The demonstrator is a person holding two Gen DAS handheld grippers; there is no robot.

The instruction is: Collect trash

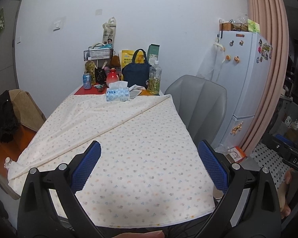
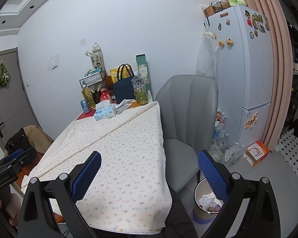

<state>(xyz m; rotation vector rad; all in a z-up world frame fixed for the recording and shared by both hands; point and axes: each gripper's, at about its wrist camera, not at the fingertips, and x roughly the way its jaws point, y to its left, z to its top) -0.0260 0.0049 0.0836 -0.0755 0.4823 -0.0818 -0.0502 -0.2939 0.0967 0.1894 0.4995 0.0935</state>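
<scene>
Floral tablecloth (image 1: 129, 138) covers the dining table from my near edge to the far end, where a blue "Thick" tissue box (image 1: 118, 94), a blue drink can (image 1: 87, 81), a red vase (image 1: 112, 77), a navy lunch bag (image 1: 136, 72) and a clear bottle of yellow-green contents (image 1: 154, 77) crowd against the white wall. I hold the left gripper (image 1: 149, 164) above the cloth, its blue-padded tongs spread wide with nothing between them. My right gripper (image 2: 149, 174) hangs over the table's right edge, tongs equally wide and empty. Below it on the floor stands a white waste bin (image 2: 198, 190), holding crumpled paper and wrappers (image 2: 209, 201), just beside the grey chair (image 2: 186, 115). More clear plastic bags and bottles (image 2: 224, 148) lie heaped at the foot of the white fridge (image 2: 248, 69), near an orange carton (image 2: 257, 152)
</scene>
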